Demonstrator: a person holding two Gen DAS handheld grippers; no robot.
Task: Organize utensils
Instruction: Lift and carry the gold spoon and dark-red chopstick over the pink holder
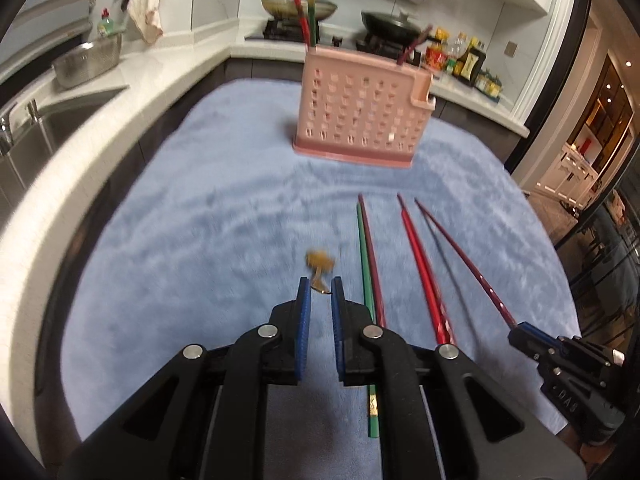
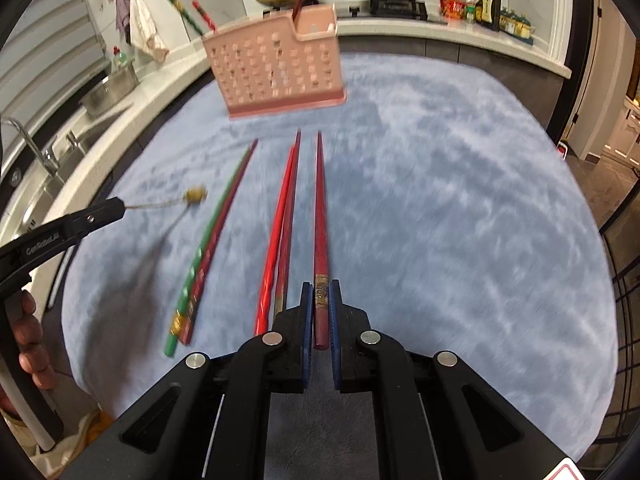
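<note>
Blue cloth (image 2: 440, 184), blurred gold utensil (image 1: 320, 261) in left tool (image 1: 320, 289)

A table (image 2: 440, 200) draped in a fluffy light-blue cloth (image 1: 200, 240) is carrying everything. A pink perforated utensil holder (image 1: 360, 116) is standing upright at its far end. Nearer, chopsticks are lying lengthwise on the cloth: a green chopstick (image 2: 200, 256) touching a dark red chopstick (image 2: 224, 224), and, a little apart to their right, a bright red chopstick (image 2: 276, 232) alongside a maroon chopstick (image 2: 289, 216).
</note>
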